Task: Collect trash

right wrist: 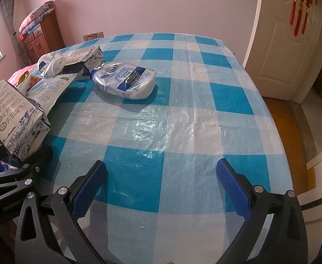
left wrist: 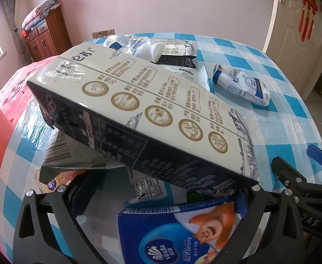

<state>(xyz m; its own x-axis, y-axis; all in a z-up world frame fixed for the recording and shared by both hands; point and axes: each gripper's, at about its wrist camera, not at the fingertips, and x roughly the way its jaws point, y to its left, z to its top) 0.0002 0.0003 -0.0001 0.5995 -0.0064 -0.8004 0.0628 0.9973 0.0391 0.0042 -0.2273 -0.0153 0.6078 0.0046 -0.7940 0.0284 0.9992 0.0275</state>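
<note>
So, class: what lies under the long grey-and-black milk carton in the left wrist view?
Under the grey-and-black milk carton show a blue Vinda tissue pack and a barcoded wrapper; whatever lies beneath its middle is covered.

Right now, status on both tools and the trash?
Left tool open, over trash pile. Right tool open, empty. Crushed bottle lies alone ahead. Nothing blocking.

In the left wrist view, the left gripper's fingertips [left wrist: 161, 198] are being hidden by the carton [left wrist: 139, 114] and the tissue pack [left wrist: 178, 235], so contact cannot be told. The tissue pack is being cut off by the bottom edge. A barcoded wrapper [left wrist: 59, 151] is being largely covered by the carton. In the right wrist view, the carton [right wrist: 9, 114] is being cut off at the left edge, and wrappers [right wrist: 26, 79] behind it, near the table's left edge, are being mostly hidden.
</note>
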